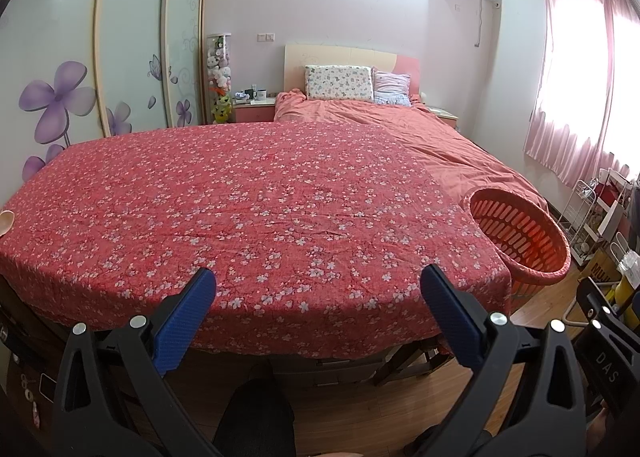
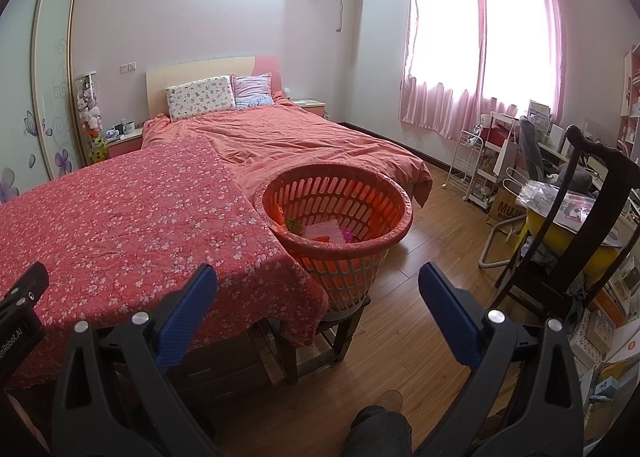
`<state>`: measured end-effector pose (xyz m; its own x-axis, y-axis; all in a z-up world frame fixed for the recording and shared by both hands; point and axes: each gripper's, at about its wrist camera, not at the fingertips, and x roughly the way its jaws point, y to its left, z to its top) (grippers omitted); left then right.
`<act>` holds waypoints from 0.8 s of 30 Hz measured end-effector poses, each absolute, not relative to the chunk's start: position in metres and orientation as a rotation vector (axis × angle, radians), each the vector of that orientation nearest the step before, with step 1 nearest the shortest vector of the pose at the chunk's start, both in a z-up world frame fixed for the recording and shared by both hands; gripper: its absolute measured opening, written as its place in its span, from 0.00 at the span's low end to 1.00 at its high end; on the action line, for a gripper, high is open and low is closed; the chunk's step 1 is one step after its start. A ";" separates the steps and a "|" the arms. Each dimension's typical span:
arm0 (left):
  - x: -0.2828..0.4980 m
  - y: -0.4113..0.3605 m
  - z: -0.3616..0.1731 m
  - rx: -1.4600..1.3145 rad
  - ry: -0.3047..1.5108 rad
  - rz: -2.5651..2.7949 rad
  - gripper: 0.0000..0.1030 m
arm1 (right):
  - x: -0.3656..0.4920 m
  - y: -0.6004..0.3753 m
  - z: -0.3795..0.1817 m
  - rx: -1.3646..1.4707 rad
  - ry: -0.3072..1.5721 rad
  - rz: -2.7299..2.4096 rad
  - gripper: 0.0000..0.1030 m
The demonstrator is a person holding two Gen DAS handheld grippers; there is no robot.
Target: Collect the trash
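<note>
A table under a red flowered cloth (image 1: 240, 209) fills the left wrist view and shows at the left of the right wrist view (image 2: 120, 225). An orange slotted basket (image 2: 340, 213) stands on a wooden stool at the table's right end; it holds pink, green and magenta scraps (image 2: 320, 233). Its rim also shows in the left wrist view (image 1: 520, 233). My left gripper (image 1: 318, 281) is open and empty above the table's near edge. My right gripper (image 2: 318, 281) is open and empty, in front of the basket. A pale object (image 1: 6, 221) lies at the table's far left edge.
A bed with a salmon duvet (image 2: 300, 137) lies behind the table. A dark wooden chair (image 2: 580, 217) with a yellow tub and clutter stands at the right, with a white rack (image 2: 472, 165) and pink curtains (image 2: 480, 37) beyond. Wardrobe doors (image 1: 100, 57) at left. Wooden floor (image 2: 420, 257) lies beside the basket.
</note>
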<state>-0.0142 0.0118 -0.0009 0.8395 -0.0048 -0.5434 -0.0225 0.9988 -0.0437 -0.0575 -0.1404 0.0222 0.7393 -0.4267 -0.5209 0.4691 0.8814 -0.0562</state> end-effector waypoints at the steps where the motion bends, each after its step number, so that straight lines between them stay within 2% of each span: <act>1: -0.014 0.012 -0.001 -0.049 0.574 0.009 0.98 | -0.058 -0.141 0.022 0.081 0.551 -0.492 0.96; 24: -0.013 0.011 0.002 -0.048 0.574 0.005 0.98 | -0.057 -0.144 0.022 0.082 0.551 -0.490 0.96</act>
